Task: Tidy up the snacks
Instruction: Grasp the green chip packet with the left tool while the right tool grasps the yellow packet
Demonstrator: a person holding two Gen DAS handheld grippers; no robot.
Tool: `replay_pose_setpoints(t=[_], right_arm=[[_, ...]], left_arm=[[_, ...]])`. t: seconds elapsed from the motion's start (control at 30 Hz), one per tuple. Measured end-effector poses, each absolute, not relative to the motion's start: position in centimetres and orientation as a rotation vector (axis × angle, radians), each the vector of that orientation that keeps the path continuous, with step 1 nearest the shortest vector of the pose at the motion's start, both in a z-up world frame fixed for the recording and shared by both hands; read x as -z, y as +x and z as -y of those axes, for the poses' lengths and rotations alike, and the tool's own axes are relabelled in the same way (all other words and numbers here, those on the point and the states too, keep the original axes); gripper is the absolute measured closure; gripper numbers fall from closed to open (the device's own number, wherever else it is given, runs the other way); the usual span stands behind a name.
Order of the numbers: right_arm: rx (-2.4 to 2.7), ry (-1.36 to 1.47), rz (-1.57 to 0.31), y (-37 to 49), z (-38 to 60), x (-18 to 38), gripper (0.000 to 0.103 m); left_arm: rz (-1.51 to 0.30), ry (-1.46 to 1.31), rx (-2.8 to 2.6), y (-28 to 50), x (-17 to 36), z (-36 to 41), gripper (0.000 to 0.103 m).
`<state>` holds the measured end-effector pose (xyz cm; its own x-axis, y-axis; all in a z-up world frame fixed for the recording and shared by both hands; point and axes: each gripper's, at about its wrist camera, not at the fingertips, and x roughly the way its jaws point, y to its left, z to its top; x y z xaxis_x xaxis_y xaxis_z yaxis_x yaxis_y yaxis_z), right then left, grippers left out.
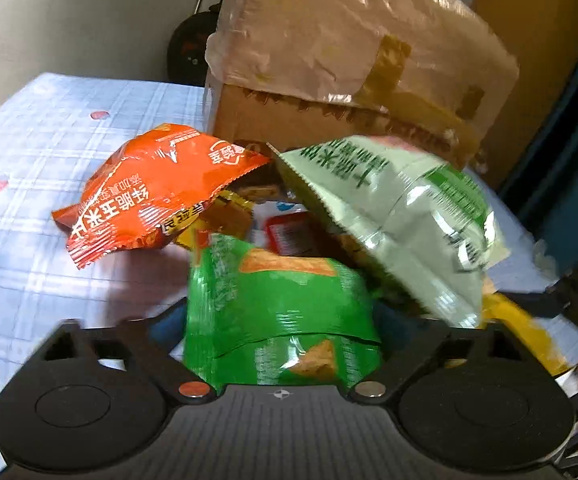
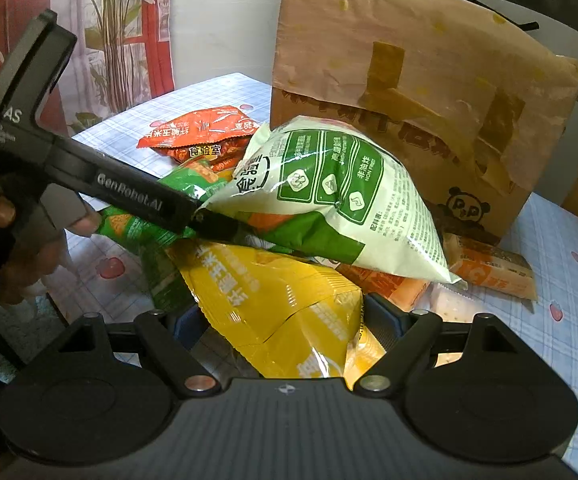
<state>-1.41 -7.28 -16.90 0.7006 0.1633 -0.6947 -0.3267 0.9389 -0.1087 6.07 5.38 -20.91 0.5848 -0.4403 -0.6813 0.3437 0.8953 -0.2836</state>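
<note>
A pile of snack bags lies on a checked tablecloth before a cardboard box. My left gripper is shut on a bright green snack bag, which also shows in the right wrist view beside the left gripper's black body. My right gripper is shut on a yellow snack bag. A pale green bag leans over the pile, also in the right wrist view. An orange-red bag rests at the left, seen too in the right wrist view.
The tall cardboard box, wrapped in plastic and tape, stands right behind the pile. Small orange packets lie at its foot on the right. A plant and red frame stand beyond the table's left edge.
</note>
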Motion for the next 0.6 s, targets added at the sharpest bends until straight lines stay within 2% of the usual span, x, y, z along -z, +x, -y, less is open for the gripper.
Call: replay_pose_setpoints(t=[0.2, 0.6], right_arm=[[-0.275, -0.213, -0.745, -1.5, 7.5, 16.7, 0.020], [-0.306, -0.164, -0.733, -2.2, 7.9, 16.0, 0.023]], left_arm=[[-0.816, -0.059, 0.414, 4.9, 20.1, -5.3, 0.019], [-0.765, -0.065, 0.339, 1.6, 18.1, -7.5, 0.021]])
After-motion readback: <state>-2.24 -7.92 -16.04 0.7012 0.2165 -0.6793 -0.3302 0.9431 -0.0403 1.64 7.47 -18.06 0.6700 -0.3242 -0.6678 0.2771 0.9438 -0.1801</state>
